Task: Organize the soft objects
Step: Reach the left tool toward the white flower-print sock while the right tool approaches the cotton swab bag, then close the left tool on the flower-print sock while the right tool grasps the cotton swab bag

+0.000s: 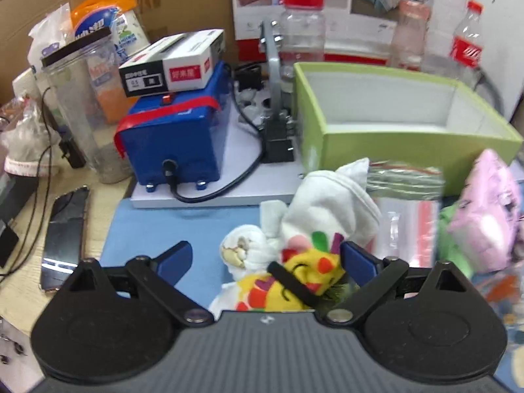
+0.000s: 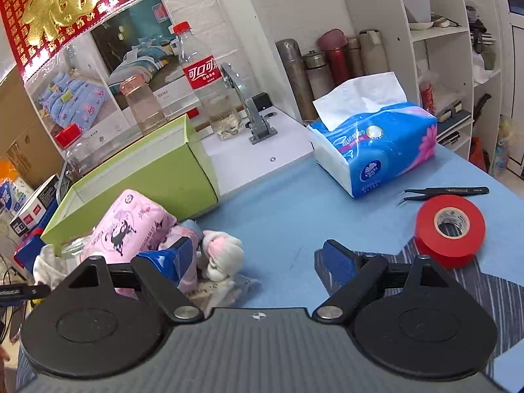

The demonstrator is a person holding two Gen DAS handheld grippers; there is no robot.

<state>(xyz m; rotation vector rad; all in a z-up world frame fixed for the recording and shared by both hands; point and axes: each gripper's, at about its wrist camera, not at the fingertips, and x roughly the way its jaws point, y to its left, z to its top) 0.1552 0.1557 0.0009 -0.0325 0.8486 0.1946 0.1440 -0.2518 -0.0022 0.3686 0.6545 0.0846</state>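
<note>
In the left wrist view my left gripper (image 1: 267, 258) is open over the blue mat. A yellow plush toy (image 1: 308, 271) with coloured patches lies between the fingers, close against the right fingertip (image 1: 357, 262). A white sock bundle (image 1: 330, 203) sits just beyond it. A pink soft pack (image 1: 484, 209) lies to the right, in front of the green box (image 1: 393, 137), whose white inside looks bare. In the right wrist view my right gripper (image 2: 258, 260) is open. A pink-and-white sock bundle (image 2: 222, 252) rests beside its left fingertip (image 2: 177, 258), with the pink pack (image 2: 131, 229) behind.
A blue machine (image 1: 173, 134) with a cable, a clear jar (image 1: 85, 111), a phone (image 1: 65, 229) and bottles crowd the left and back. Zip bags (image 1: 406, 196) lie by the box. A blue tissue pack (image 2: 376, 150), red tape roll (image 2: 448, 229) and tweezers (image 2: 445, 193) sit at the right.
</note>
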